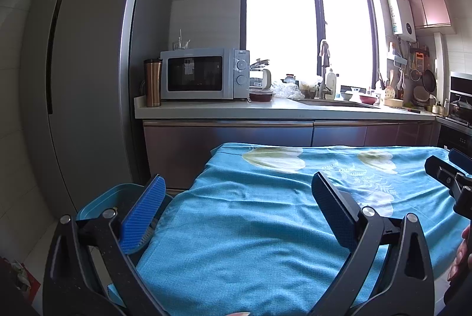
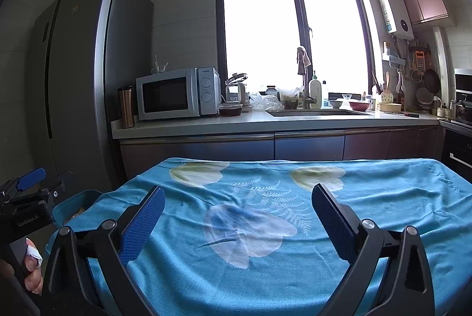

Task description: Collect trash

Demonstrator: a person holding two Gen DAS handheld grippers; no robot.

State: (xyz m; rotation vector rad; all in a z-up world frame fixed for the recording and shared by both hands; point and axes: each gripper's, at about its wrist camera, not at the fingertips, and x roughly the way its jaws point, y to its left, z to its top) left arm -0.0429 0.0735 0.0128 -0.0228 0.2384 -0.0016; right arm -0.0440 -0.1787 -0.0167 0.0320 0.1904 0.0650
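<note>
My left gripper (image 1: 239,204) is open above the near left part of a table under a blue flowered cloth (image 1: 265,227), nothing between its blue pads. My right gripper (image 2: 237,215) is open too, over the middle of the same cloth (image 2: 265,257), and holds nothing. A blue bin (image 1: 97,205) stands on the floor by the table's left edge; in the right wrist view the blue bin (image 2: 75,205) has some scraps inside. The cloth shows no loose trash. Each gripper appears at the edge of the other's view: the right gripper (image 1: 451,168), the left gripper (image 2: 26,183).
Behind the table runs a kitchen counter (image 2: 236,123) with a microwave (image 2: 177,93), a brown tumbler (image 2: 126,106), a sink (image 2: 318,112) and dishes. A tall grey fridge (image 1: 88,65) stands at the left. A person's hand (image 2: 32,266) holds the left gripper's handle.
</note>
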